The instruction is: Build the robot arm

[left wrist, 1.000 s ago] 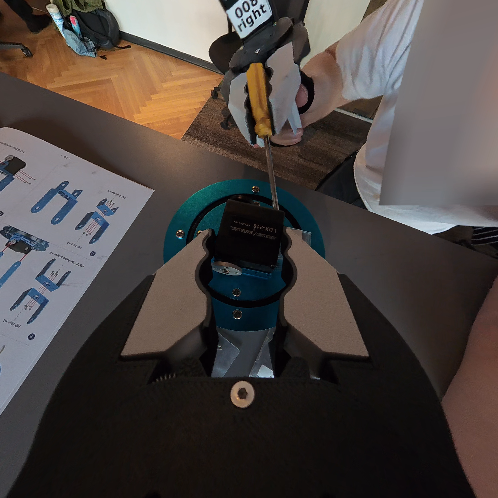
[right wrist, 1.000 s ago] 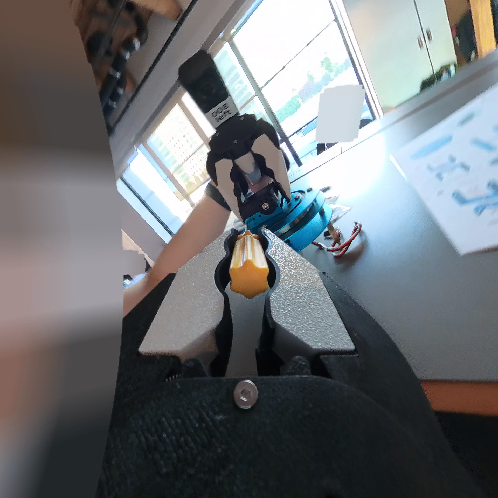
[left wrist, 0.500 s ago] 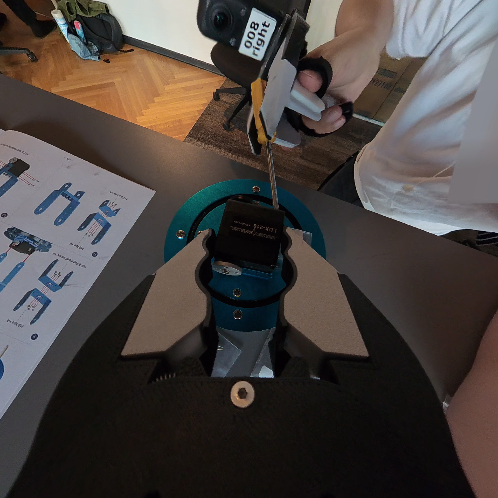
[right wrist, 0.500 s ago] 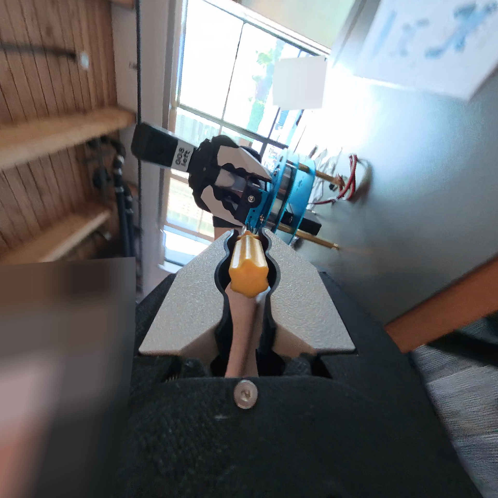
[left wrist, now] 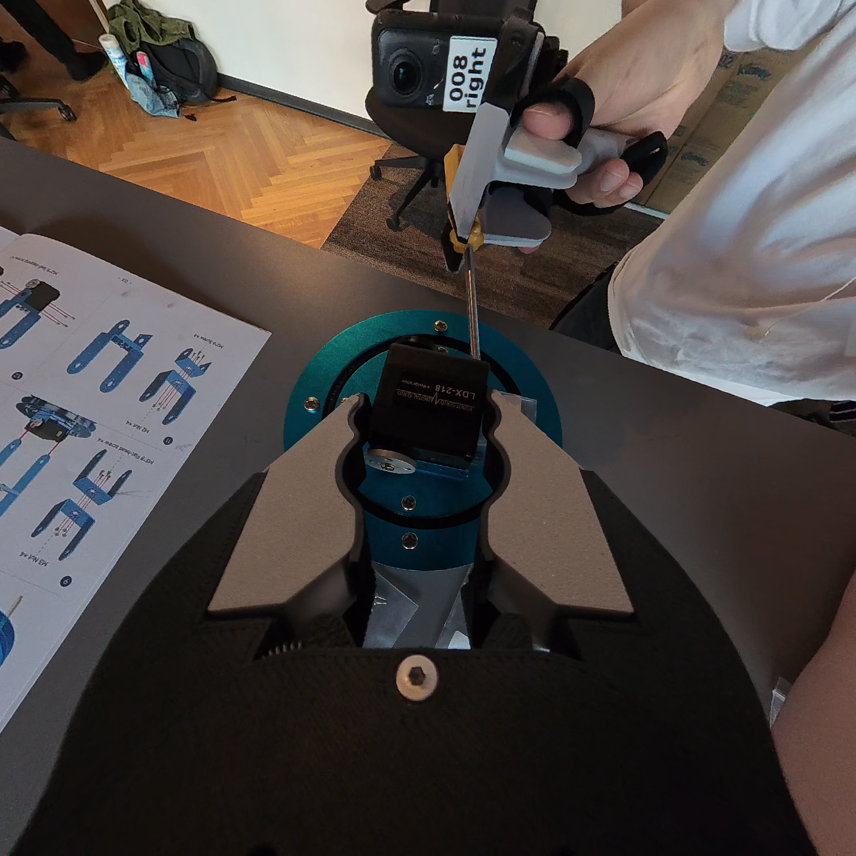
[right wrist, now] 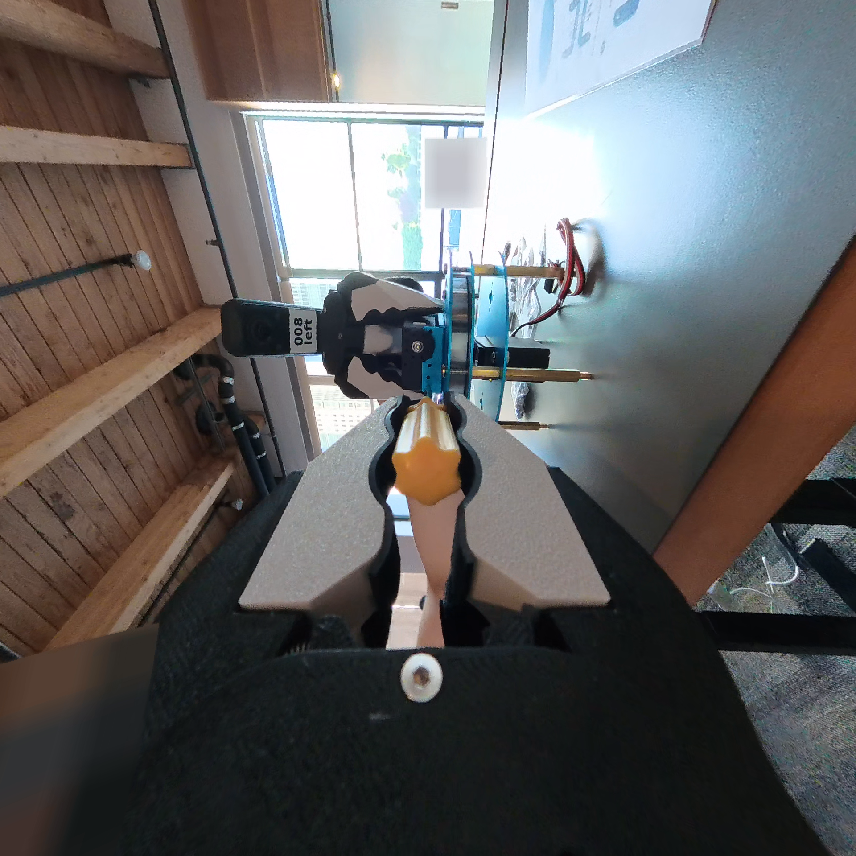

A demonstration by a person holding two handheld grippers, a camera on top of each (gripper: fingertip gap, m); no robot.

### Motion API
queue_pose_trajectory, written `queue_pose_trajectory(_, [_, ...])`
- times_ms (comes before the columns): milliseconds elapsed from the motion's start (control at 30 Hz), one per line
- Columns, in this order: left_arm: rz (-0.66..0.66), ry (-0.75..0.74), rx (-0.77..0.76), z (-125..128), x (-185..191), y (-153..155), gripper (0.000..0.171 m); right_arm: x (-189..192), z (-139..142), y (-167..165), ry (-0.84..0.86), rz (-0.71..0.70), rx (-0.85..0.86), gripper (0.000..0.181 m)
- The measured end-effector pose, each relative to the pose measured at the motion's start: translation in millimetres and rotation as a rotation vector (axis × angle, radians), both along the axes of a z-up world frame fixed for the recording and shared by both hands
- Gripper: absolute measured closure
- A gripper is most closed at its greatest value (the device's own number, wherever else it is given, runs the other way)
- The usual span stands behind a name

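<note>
My left gripper [left wrist: 426,403] is shut on a black servo block [left wrist: 431,407] that stands on a blue bracket in the middle of a teal round plate [left wrist: 324,366]. My right gripper [right wrist: 424,407] is shut on the yellow handle of a screwdriver [right wrist: 426,458]. In the left wrist view the right gripper [left wrist: 468,231] is above the far side of the plate, and the screwdriver shaft [left wrist: 471,310] runs down to the servo's far right corner. The tip is hidden behind the servo. In the right wrist view the left gripper [right wrist: 407,343] holds the servo [right wrist: 417,347] against the plate [right wrist: 458,333].
An open instruction sheet with blue part drawings [left wrist: 92,417] lies on the dark table [left wrist: 648,463] to the left. The plate assembly stands on brass posts [right wrist: 537,373] with red and black wires [right wrist: 569,268] beside it. A person in a white shirt [left wrist: 741,231] is at the right.
The right gripper has rolled about the screwdriver's axis by roughly a quarter turn or more; the screwdriver shaft stays at the servo's far corner. The left gripper and servo have not moved.
</note>
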State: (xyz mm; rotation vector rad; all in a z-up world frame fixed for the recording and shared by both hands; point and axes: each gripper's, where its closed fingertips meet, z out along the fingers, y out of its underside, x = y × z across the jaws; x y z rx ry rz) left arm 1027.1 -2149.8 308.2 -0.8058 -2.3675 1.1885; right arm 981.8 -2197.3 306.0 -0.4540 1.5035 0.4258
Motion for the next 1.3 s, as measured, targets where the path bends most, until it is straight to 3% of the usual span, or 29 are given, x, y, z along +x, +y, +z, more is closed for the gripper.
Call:
queue_pose_trajectory(600, [-0.004, -0.004, -0.009, 0, 0, 0, 0.125, -8, 2, -7, 0.038, -0.047, 0.025, 0.166])
queue_pose_trajectory(733, [-0.005, -0.004, -0.013, 0, 0, 0, 0.125, -9, 12, -11, -0.020, -0.037, -0.013, 0.166])
queue_pose_trajectory(800, [-0.004, -0.004, -0.014, 0, 0, 0, 0.125, -5, 31, -12, -0.153, -0.012, -0.065, 0.166])
queue_pose_trajectory(933, [-0.005, -0.005, -0.016, 0, 0, 0, 0.125, -8, 67, -17, -0.556, 0.018, -0.374, 0.166])
queue_pose_trajectory(1033, [-0.006, -0.004, -0.015, 0, 0, 0, 0.125, -26, 83, -5, -0.898, 0.021, -0.734, 0.166])
queue_pose_trajectory(1200, [-0.006, -0.005, -0.018, 0, 0, 0, 0.124, -36, 62, 18, -1.274, 0.053, -1.333, 0.166])
queue_pose_trajectory(1300, [-0.006, -0.005, -0.018, 0, 0, 0, 0.124, -37, 51, 23, -1.471, 0.008, -1.574, 0.166])
